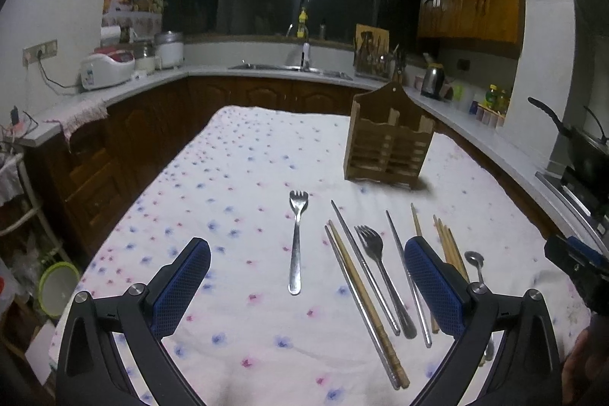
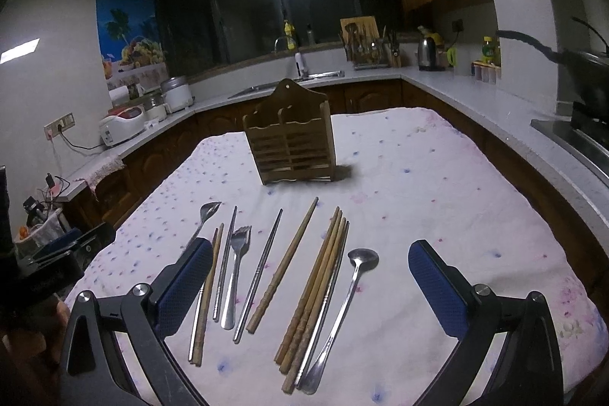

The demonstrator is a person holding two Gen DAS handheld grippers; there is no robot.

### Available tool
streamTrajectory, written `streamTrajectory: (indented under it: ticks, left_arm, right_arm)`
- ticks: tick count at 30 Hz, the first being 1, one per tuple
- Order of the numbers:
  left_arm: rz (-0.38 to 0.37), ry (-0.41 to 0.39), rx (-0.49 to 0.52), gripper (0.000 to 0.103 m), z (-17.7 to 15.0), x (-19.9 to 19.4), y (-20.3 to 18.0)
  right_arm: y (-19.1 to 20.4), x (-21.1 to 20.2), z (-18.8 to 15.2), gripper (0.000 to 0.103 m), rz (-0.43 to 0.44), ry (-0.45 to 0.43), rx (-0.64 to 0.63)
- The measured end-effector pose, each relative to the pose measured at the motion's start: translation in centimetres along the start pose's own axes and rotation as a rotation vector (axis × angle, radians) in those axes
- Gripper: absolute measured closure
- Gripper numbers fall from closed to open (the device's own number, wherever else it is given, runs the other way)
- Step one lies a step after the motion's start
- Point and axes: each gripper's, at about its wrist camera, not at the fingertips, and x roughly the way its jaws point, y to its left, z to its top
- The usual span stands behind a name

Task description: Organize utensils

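A wooden utensil holder (image 1: pixel 388 139) (image 2: pixel 293 139) stands upright on the floral tablecloth (image 1: pixel 243 177), its compartments looking empty. In front of it lie loose utensils. In the left wrist view a lone fork (image 1: pixel 296 238) lies apart at the left, then wooden and metal chopsticks (image 1: pixel 357 284), a second fork (image 1: pixel 375 253) and a small spoon (image 1: pixel 475 261). The right wrist view shows a bundle of wooden chopsticks (image 2: pixel 319 284), a spoon (image 2: pixel 357 276), a single wooden chopstick (image 2: pixel 285 269) and a fork (image 2: pixel 236 253). My left gripper (image 1: pixel 306 244) and right gripper (image 2: pixel 310 244) hover open above them, holding nothing.
Kitchen counters (image 1: pixel 160 78) wrap around the table on three sides. They carry a rice cooker (image 1: pixel 106 67), a sink (image 1: pixel 289 66), a kettle (image 2: pixel 428 54) and a knife rack. A wok (image 2: pixel 586 63) sits on the stove at the right. Bare cloth lies left of the lone fork.
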Motion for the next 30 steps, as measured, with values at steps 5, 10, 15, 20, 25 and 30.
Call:
streamTrajectory:
  ticks: [5, 10, 15, 20, 25, 30]
  left_arm:
    - [-0.04, 0.072, -0.037, 0.001, 1.7, 2.3, 0.7]
    - [-0.059, 0.124, -0.047, 0.008, 3.8, 5.0, 1.1]
    - [-0.089, 0.187, -0.016, 0.02, 5.6, 8.1, 0.3]
    - [-0.113, 0.27, 0.009, 0.031, 7.3, 11.9, -0.5]
    - [-0.117, 0.345, 0.025, 0.039, 9.0, 16.0, -1.2]
    - [-0.108, 0.432, 0.05, 0.043, 10.1, 20.4, -1.9]
  right_arm:
    - [-0.7, 1.8, 0.6, 0.001, 0.011, 0.041, 0.018]
    - [-1.9, 4.1, 1.9, 0.019, 0.02, 0.097, 0.05]
    - [-2.8, 6.8, 3.2, 0.042, 0.033, 0.166, 0.08]
    - [-3.2, 9.4, 4.8, 0.054, 0.042, 0.217, 0.077]
    - [-3.5, 12.5, 6.0, 0.06, 0.04, 0.277, 0.06]
    - [-3.7, 16.4, 6.1, 0.072, 0.038, 0.365, 0.053]
